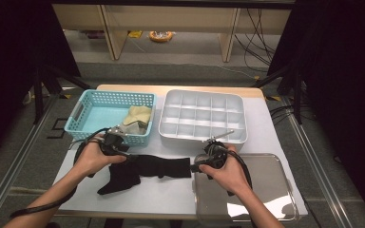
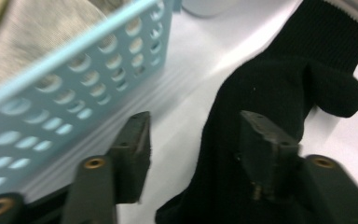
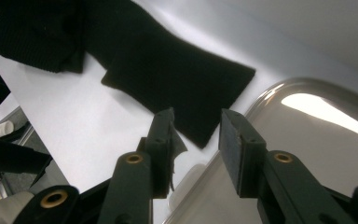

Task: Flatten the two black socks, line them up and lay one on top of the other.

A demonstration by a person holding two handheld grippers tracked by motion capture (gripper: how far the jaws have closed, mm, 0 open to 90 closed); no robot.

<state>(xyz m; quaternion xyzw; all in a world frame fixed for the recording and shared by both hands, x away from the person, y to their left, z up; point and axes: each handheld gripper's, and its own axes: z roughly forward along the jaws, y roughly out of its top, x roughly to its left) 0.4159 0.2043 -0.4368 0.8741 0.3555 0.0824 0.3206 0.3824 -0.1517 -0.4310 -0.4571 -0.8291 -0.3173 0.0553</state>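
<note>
Both tongs apart: sock [image 1: 142, 170] lies betw. left tongs [image 2: 193, 140] & right tongs [image 3: 196, 140], prob. untouched.

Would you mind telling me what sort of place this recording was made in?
Probably a lab or workshop set up for recording, not a home: a white table bearing a blue basket, a divided grey tray and a black sock, black curtains at the sides, and loose cables on the floor.
</note>
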